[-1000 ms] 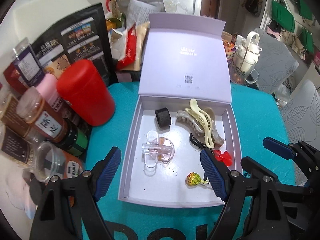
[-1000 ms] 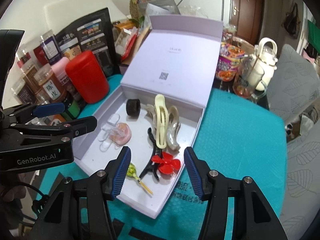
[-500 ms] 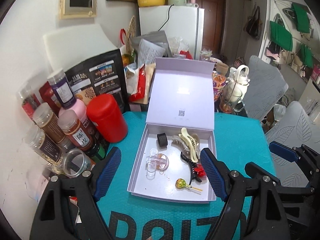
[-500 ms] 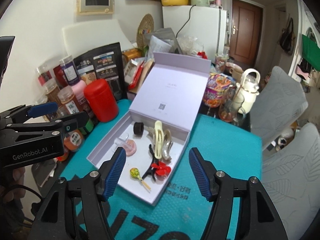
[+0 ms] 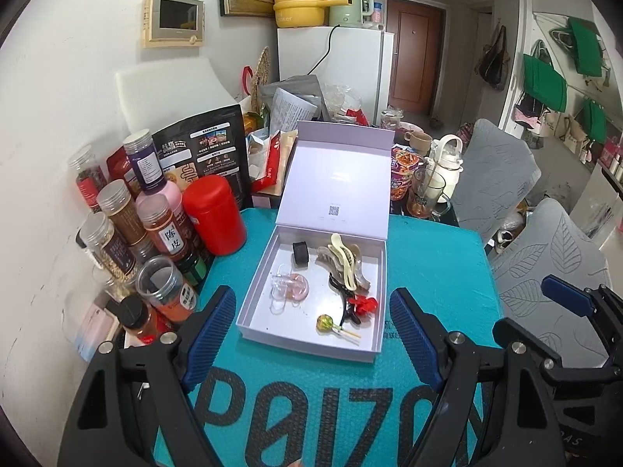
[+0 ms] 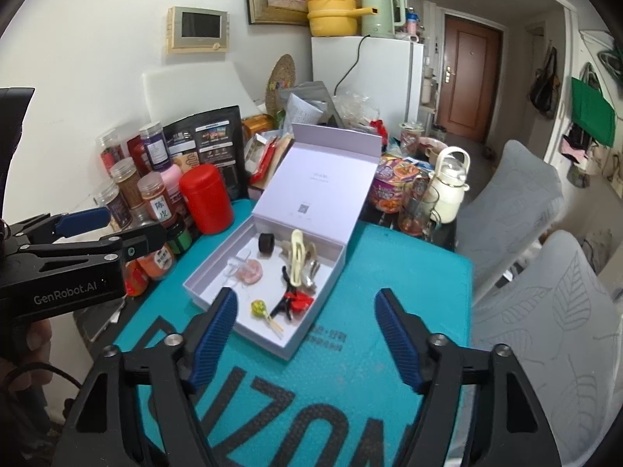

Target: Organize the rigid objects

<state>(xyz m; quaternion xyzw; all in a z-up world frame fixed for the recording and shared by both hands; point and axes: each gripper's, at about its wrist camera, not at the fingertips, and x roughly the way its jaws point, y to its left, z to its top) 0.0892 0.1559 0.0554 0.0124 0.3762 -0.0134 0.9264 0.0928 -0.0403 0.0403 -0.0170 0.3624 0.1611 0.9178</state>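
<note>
An open lilac box (image 5: pixel 253 292) (image 6: pixel 311 313) lies on the teal mat, lid up at the back. Inside are a black ring (image 5: pixel 300 253) (image 6: pixel 266 243), a cream claw clip (image 5: pixel 342 260) (image 6: pixel 296 257) on a grey one, a clear and pink clip (image 5: pixel 290 287) (image 6: pixel 249 270), a black clip with a red flower (image 5: pixel 360 305) (image 6: pixel 298 300) and a lollipop (image 5: pixel 325 323) (image 6: pixel 257 308). My left gripper (image 5: pixel 311 334) is open and empty, above the mat in front of the box. My right gripper (image 6: pixel 305 334) is open and empty, to the right of it.
A red canister (image 5: pixel 214 220) (image 6: pixel 205 198) and several spice jars (image 5: pixel 159 229) stand left of the box. A black pouch (image 5: pixel 206 148), snack packets, a noodle cup (image 5: pixel 403 173), a glass mug (image 5: pixel 424 194) and a white kettle (image 6: pixel 447 190) crowd the back. Grey chairs (image 5: pixel 545 264) stand on the right.
Both grippers have pulled up and back from the box, so it looks smaller and farther. The right gripper's jaws have opened wider. Nothing in the box has moved.
</note>
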